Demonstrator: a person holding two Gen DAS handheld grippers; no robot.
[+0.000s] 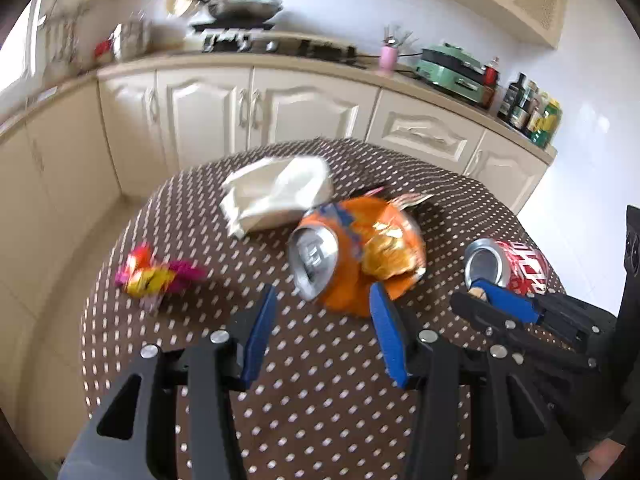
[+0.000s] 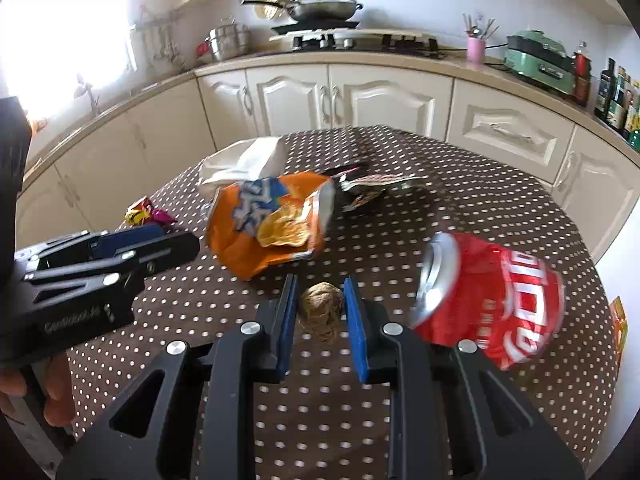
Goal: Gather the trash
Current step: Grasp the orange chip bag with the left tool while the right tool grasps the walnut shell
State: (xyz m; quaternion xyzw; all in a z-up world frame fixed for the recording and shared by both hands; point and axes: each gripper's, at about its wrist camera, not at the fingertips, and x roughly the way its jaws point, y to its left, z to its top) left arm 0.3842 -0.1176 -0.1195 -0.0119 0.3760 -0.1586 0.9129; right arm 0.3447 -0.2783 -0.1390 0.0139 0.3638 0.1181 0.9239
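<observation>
My right gripper (image 2: 322, 300) is shut on a small brown walnut (image 2: 322, 312) that rests on the brown dotted tablecloth (image 2: 460, 208). A crushed red can (image 2: 500, 296) lies just to its right. My left gripper (image 1: 324, 296) is open, its fingertips just short of a crushed orange can (image 1: 316, 256) that lies against an orange chip bag (image 1: 392, 244). The left wrist view shows the right gripper (image 1: 474, 290) beside the red can (image 1: 520, 266). In the right wrist view the left gripper (image 2: 176, 238) sits left of the chip bag (image 2: 248, 232), which hides the orange can.
A crumpled white tissue (image 1: 276, 192) lies behind the orange can. A pink and yellow candy wrapper (image 1: 152, 276) sits at the table's left. A dark wrapper (image 2: 368, 184) lies behind the bag. Cream kitchen cabinets (image 2: 360, 100) curve around the far side. A hand (image 2: 24, 392) holds the left gripper.
</observation>
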